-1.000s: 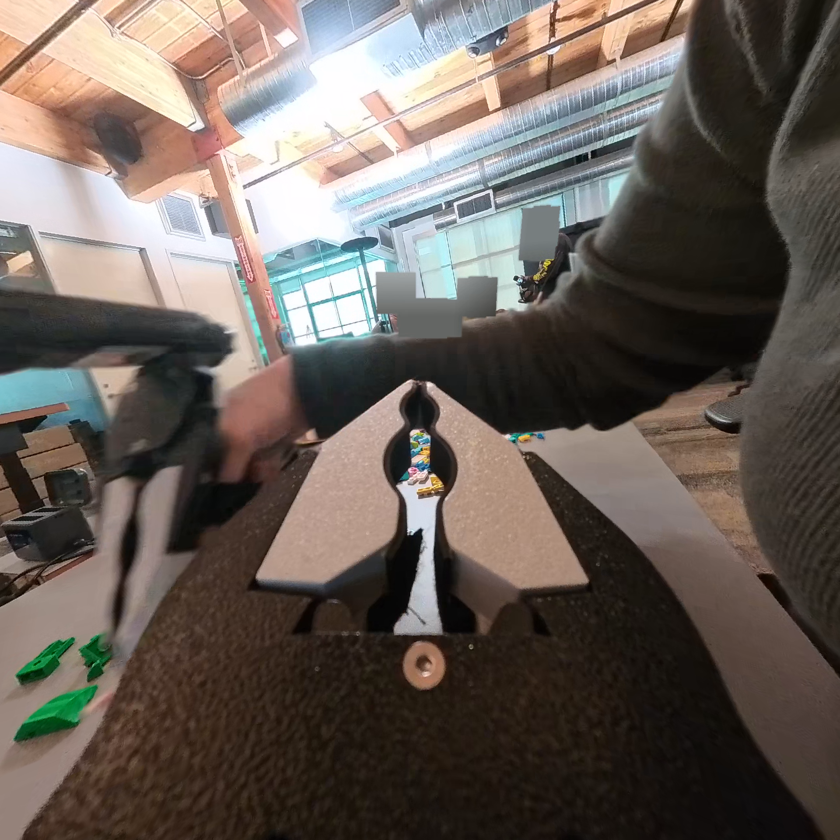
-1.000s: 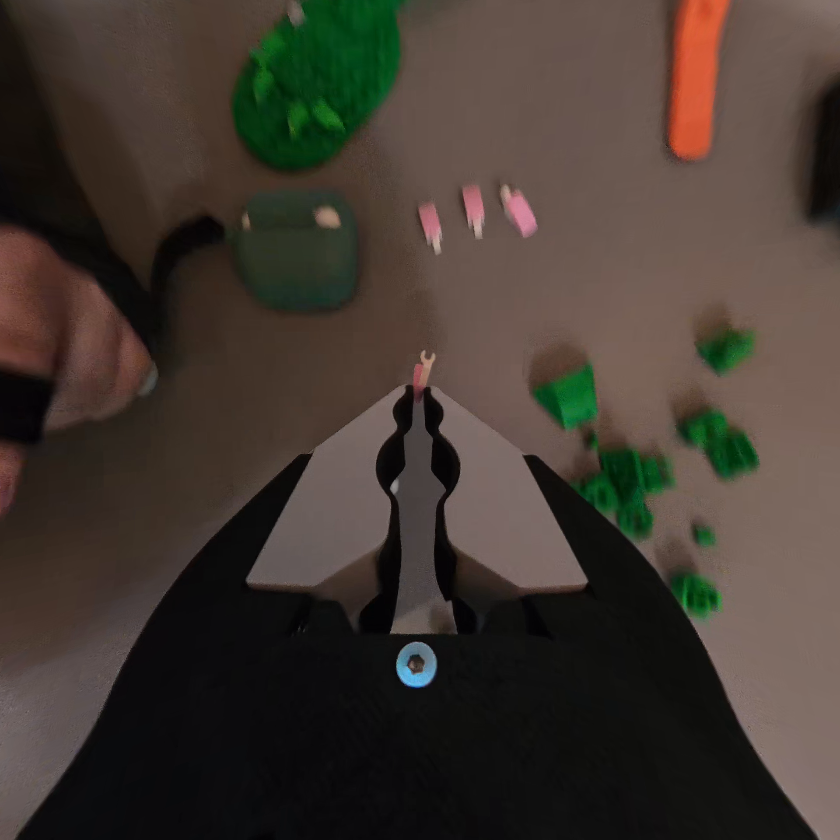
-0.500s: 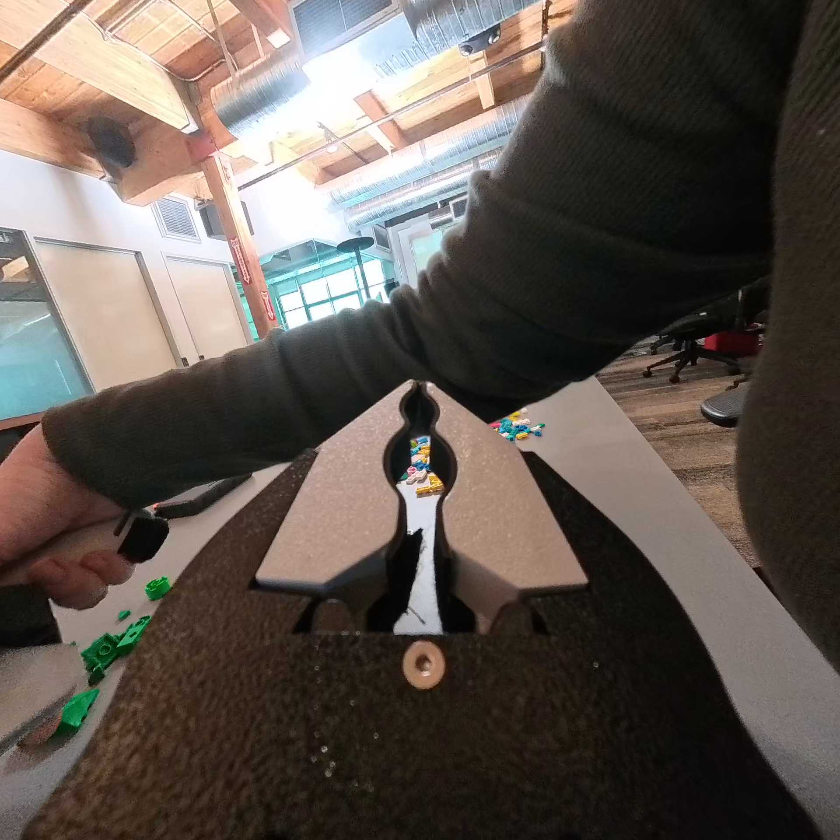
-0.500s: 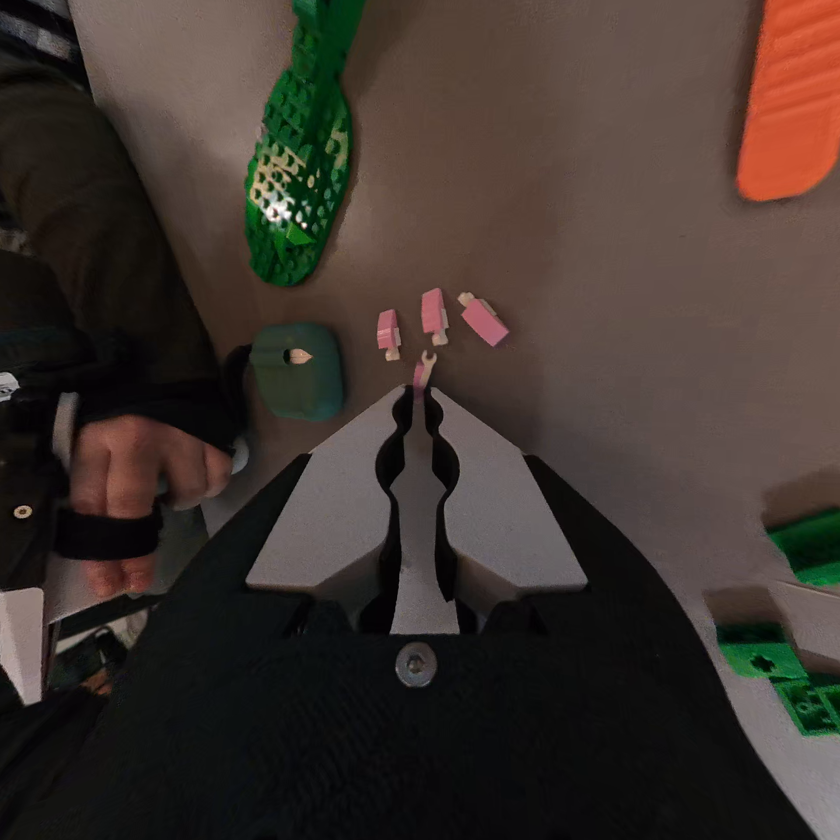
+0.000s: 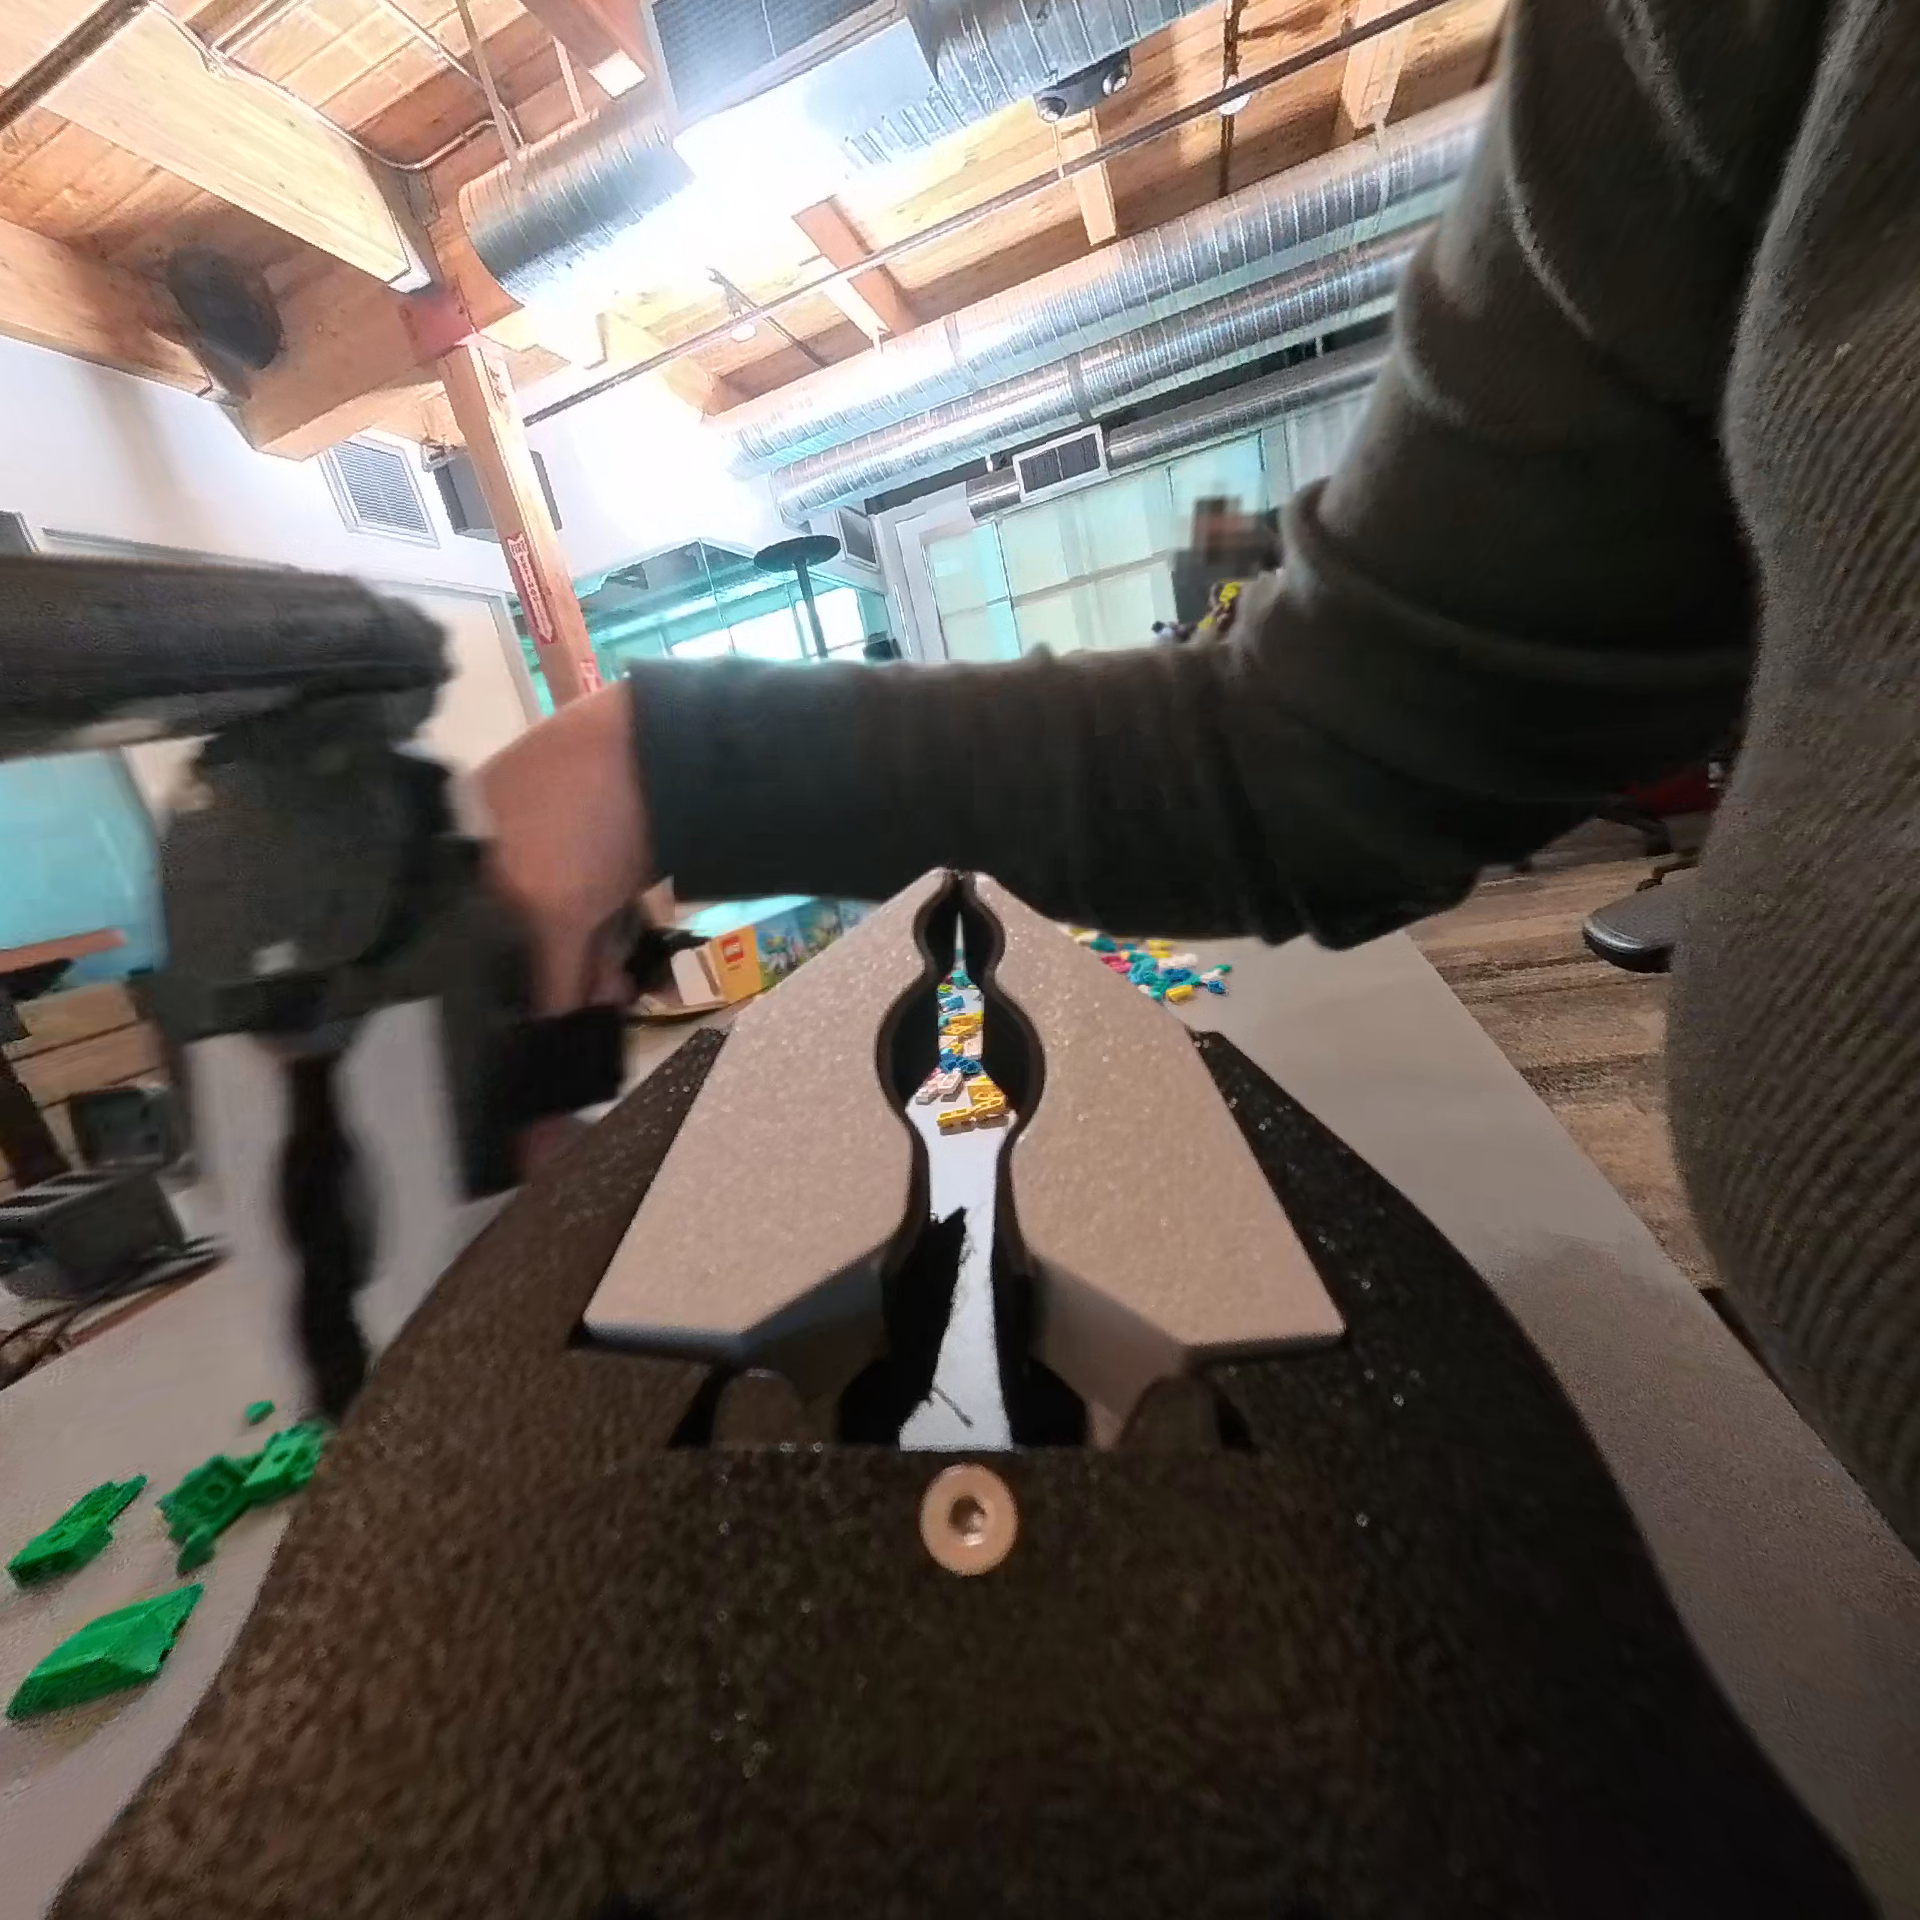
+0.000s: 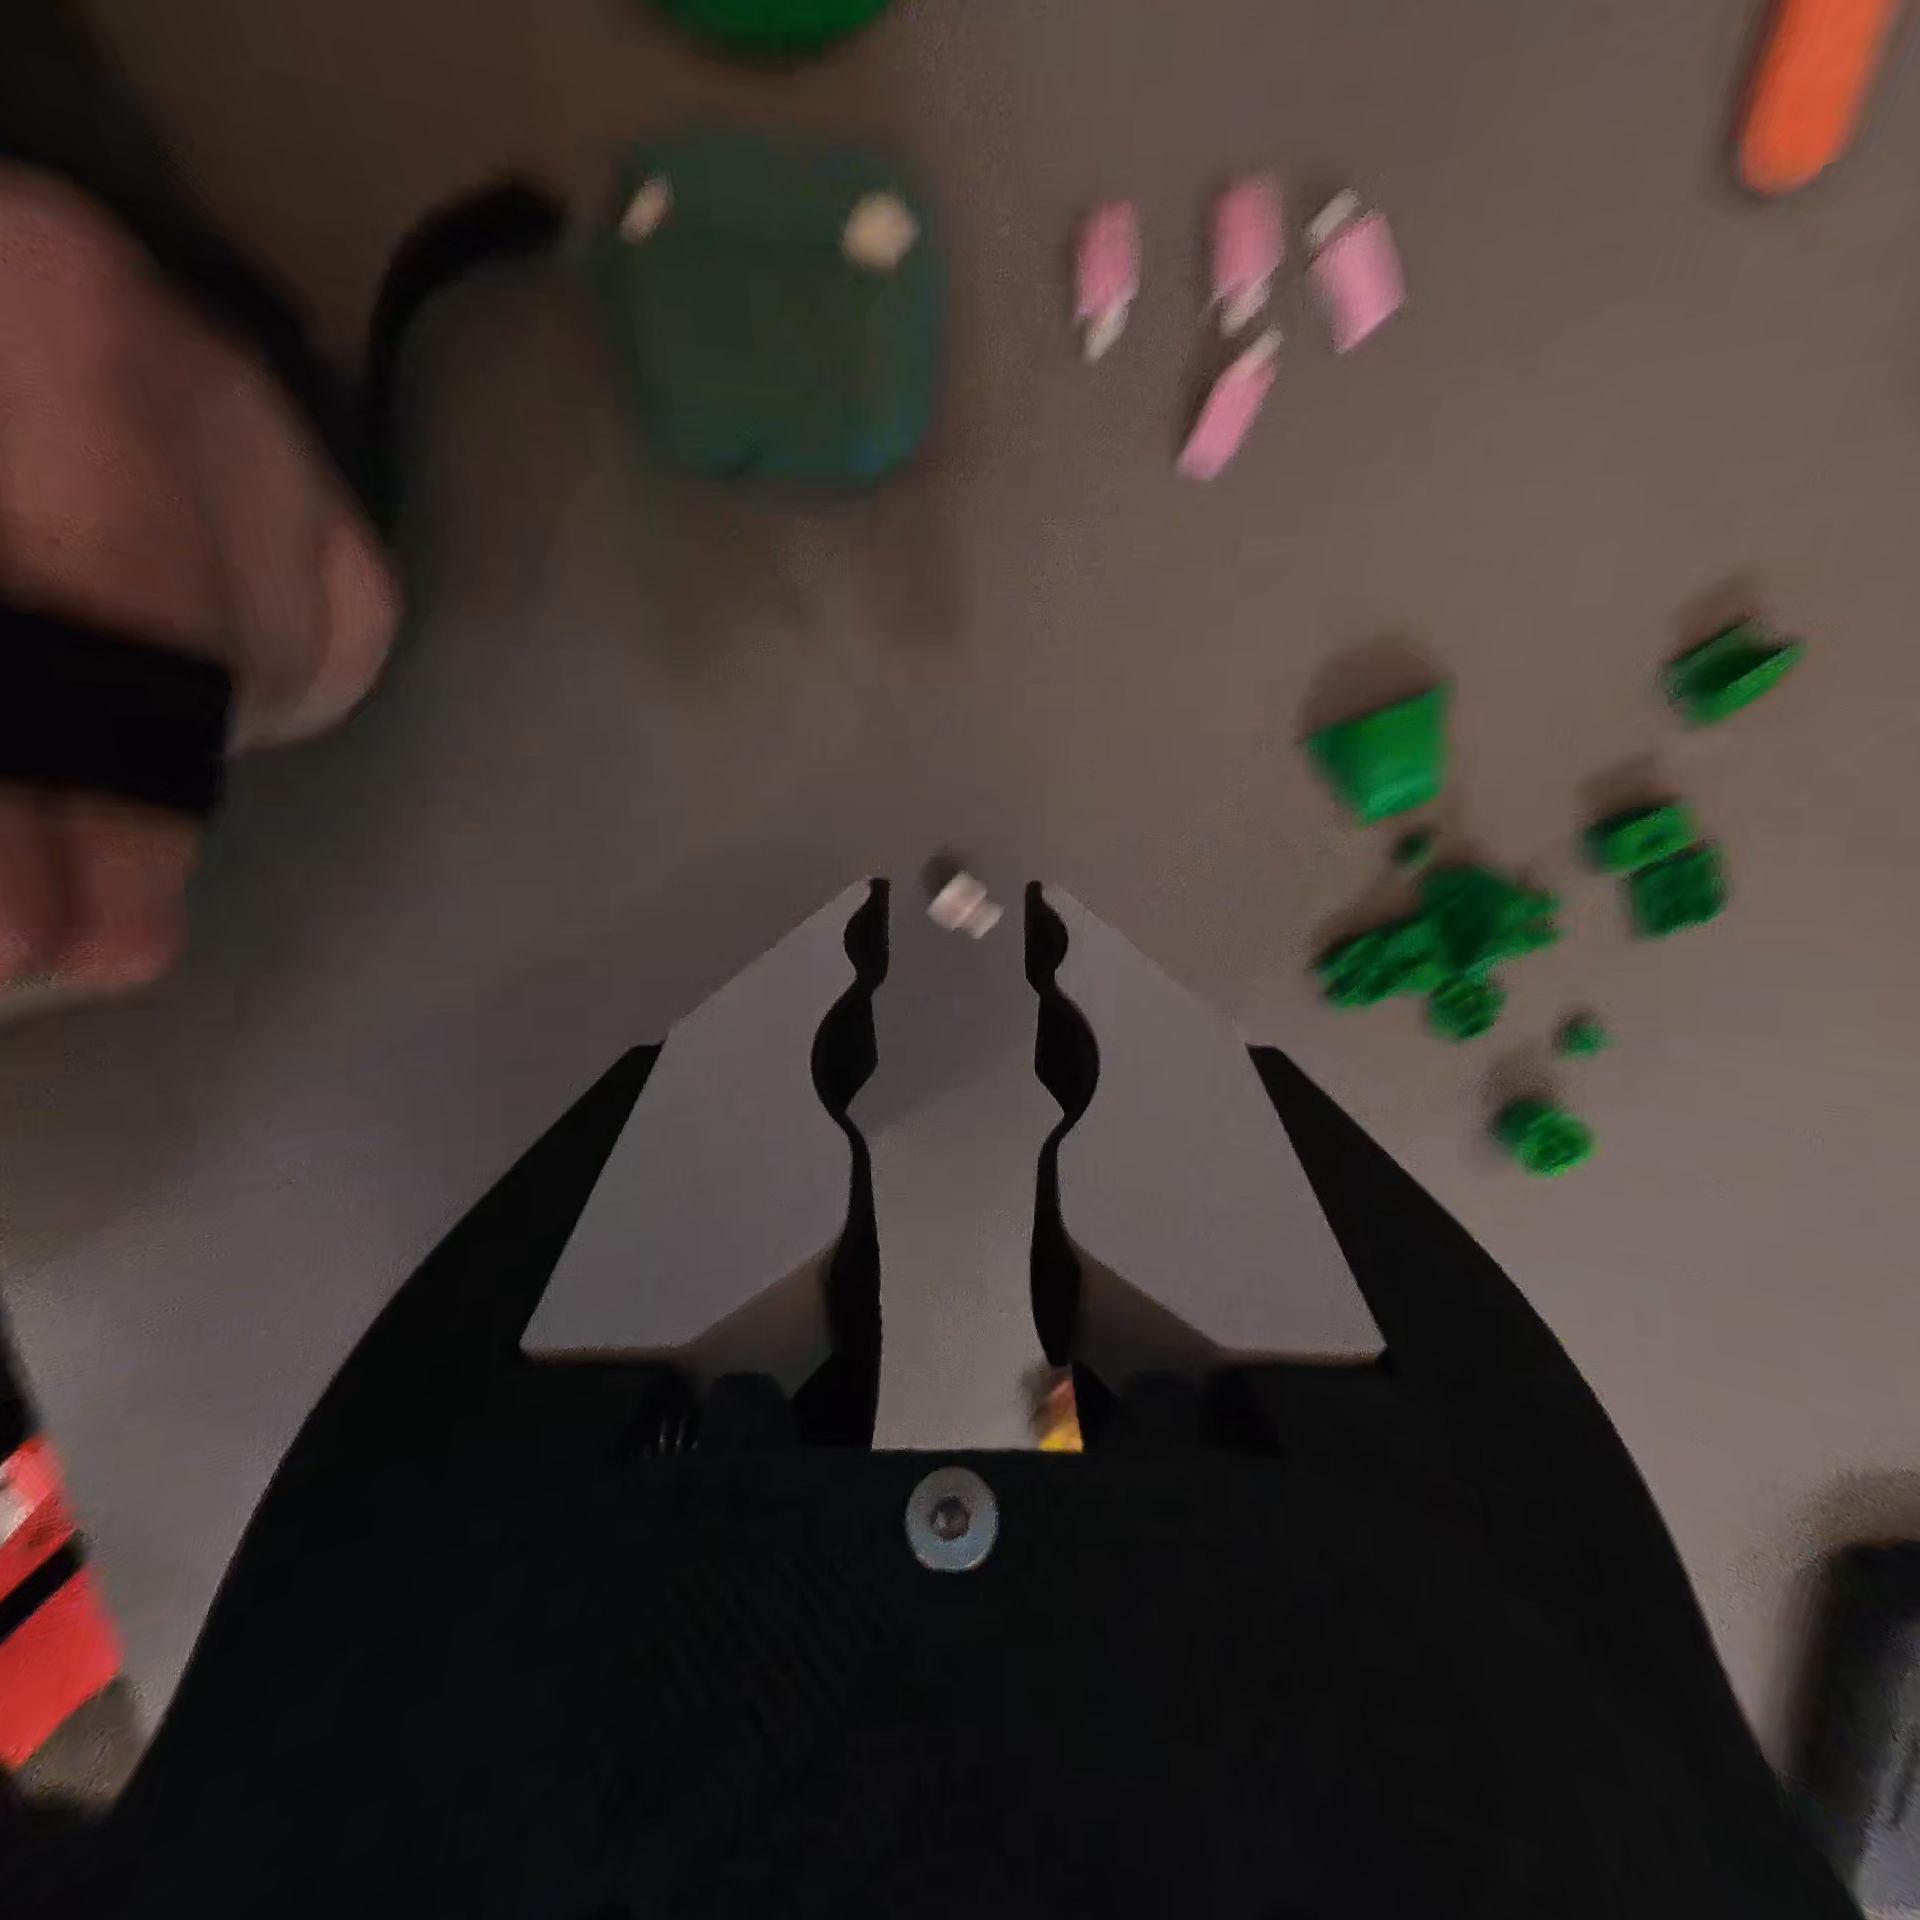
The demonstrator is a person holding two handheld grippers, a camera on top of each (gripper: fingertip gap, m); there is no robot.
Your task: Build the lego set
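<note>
Grey, sandy-textured fingers of the left gripper met at their tips with nothing between them, only the wavy slot behind the tips showing a scatter of multicoloured lego pieces far down the grey table. At nine o'clock in that view the right gripper hung blurred and pointing down, gripped by a hand in a dark sleeve, with loose green lego pieces lying on the table at eight o'clock. In the right wrist view the right gripper stood clearly apart at the tips, holding nothing; a small white piece lay blurred in the gap between the tips, and whether either finger touched it could not be told. Four pink lego pieces lay near one another at one o'clock, well apart from the tool. A teal case sat at eleven o'clock, an orange object at the upper right corner, and a cluster of green bricks at three o'clock. A person's other hand, banded by a black strap, filled the nine o'clock edge.
</note>
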